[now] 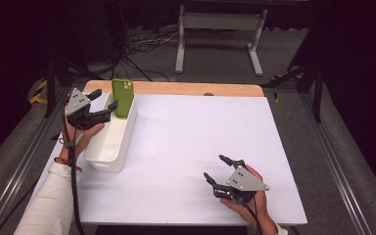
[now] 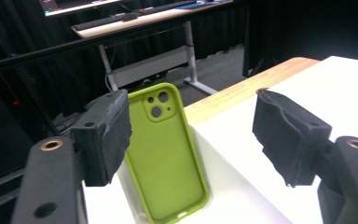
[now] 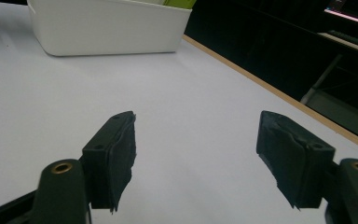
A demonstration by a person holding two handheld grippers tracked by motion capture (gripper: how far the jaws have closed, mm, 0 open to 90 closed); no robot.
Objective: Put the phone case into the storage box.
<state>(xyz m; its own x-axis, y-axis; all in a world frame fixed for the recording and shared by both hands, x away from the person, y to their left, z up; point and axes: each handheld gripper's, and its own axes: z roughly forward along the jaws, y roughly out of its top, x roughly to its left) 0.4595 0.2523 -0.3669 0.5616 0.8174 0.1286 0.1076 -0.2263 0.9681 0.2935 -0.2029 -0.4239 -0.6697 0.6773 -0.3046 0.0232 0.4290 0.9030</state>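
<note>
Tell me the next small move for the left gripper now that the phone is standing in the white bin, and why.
Probably draw the left gripper straight back from the green phone. Its jaws stand apart, with a gap between the pads and the phone, which leans upright against the far end of the white bin. Backing off without swinging sideways should avoid tipping it. The right gripper rests open on the table.

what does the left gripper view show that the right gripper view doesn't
Left gripper view: the green phone case standing upright, camera cutouts facing us, between that gripper's open pads with a gap on each side. Right gripper view: the white bin seen whole from outside, far across the table, with the right gripper open on nothing. Both share the white tabletop with its wooden edge strip, and a desk in the dark background.
</note>
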